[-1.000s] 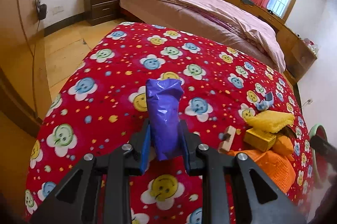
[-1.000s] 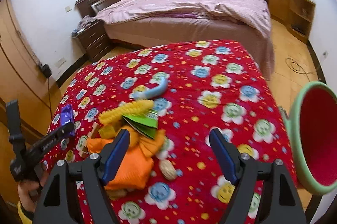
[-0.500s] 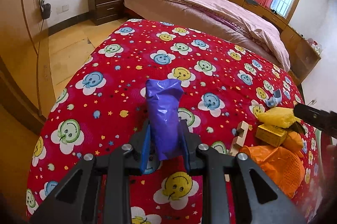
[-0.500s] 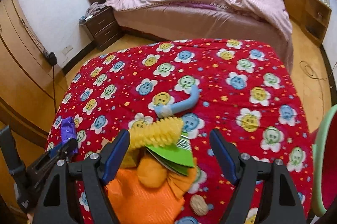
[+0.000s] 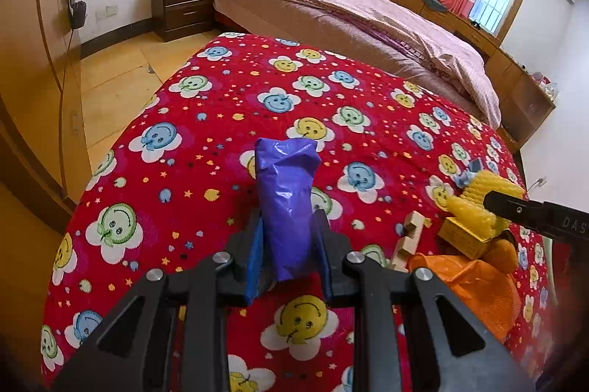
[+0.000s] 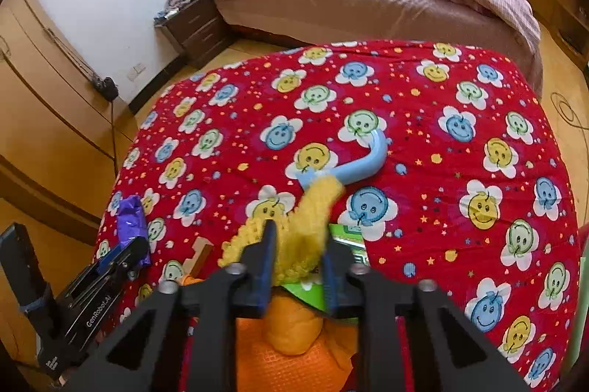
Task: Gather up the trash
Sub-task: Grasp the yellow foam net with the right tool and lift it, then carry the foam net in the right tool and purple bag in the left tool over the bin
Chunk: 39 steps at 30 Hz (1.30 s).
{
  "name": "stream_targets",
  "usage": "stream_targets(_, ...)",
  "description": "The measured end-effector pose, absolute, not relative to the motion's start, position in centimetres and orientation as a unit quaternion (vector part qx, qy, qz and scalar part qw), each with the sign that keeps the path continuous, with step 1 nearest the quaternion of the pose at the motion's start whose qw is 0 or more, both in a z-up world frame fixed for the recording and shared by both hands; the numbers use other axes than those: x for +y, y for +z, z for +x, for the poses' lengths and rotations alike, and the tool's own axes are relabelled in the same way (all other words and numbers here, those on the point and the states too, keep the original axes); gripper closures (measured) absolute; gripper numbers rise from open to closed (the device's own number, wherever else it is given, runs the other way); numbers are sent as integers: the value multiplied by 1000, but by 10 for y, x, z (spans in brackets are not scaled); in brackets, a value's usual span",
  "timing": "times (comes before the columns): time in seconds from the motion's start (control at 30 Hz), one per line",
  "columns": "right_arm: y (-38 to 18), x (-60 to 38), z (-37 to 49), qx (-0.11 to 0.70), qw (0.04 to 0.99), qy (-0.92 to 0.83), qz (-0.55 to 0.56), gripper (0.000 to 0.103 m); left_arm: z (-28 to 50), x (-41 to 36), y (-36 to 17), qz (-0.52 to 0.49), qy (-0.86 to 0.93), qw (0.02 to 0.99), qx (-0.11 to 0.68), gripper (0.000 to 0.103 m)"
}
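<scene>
My left gripper (image 5: 287, 226) is shut on a crumpled purple plastic bag (image 5: 287, 193), held upright above the red smiley-print cloth (image 5: 221, 119). The right wrist view shows that bag (image 6: 130, 219) and left gripper (image 6: 136, 252) at the lower left. My right gripper (image 6: 300, 244) is over the trash pile, its jaws closing on a yellow foam net (image 6: 313, 208), and the pads press its sides. From the left wrist view the net (image 5: 482, 193) is at the right, with a right finger (image 5: 533, 215) on it.
Under the net lie a green packet (image 6: 349, 244), an orange mesh bag (image 6: 294, 355), a yellow box (image 5: 464, 237) and a wooden block (image 5: 408, 237). A blue curved tube (image 6: 364, 167) lies just beyond. A green-rimmed bin (image 6: 583, 300) shows at the right edge. A bed (image 5: 368, 9) stands behind.
My right gripper came down over the pile and went from wide open to shut on the yellow foam net. The left gripper kept still with the purple bag.
</scene>
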State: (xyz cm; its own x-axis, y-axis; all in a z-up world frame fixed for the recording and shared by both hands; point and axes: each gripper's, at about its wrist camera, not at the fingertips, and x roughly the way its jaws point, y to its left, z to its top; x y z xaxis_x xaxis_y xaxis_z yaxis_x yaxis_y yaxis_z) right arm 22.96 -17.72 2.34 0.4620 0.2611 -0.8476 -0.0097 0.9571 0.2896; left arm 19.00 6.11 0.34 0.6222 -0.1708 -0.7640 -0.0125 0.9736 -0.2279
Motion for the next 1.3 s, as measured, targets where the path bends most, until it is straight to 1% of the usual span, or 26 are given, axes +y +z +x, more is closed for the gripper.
stream_targets(0.1, 29, -179, 223, 500, 852, 88, 130, 88, 184, 58, 9, -108, -54, 895, 428, 77)
stream_targets(0.63, 81, -202, 162, 408, 890, 106, 175, 89, 148, 38, 47, -124, -115, 898, 406, 77)
stream_targets(0.93, 98, -219, 120, 369, 913, 71, 161, 89, 129, 16, 60, -114, -149, 895, 404, 77)
stream_targets(1.07, 105, -230, 102, 364, 915, 61, 164, 89, 123, 6, 65, -113, -166, 892, 404, 77)
stream_targets(1.3, 116, -249, 71, 349, 927, 19, 137, 89, 112, -17, 77, -103, -196, 890, 399, 77)
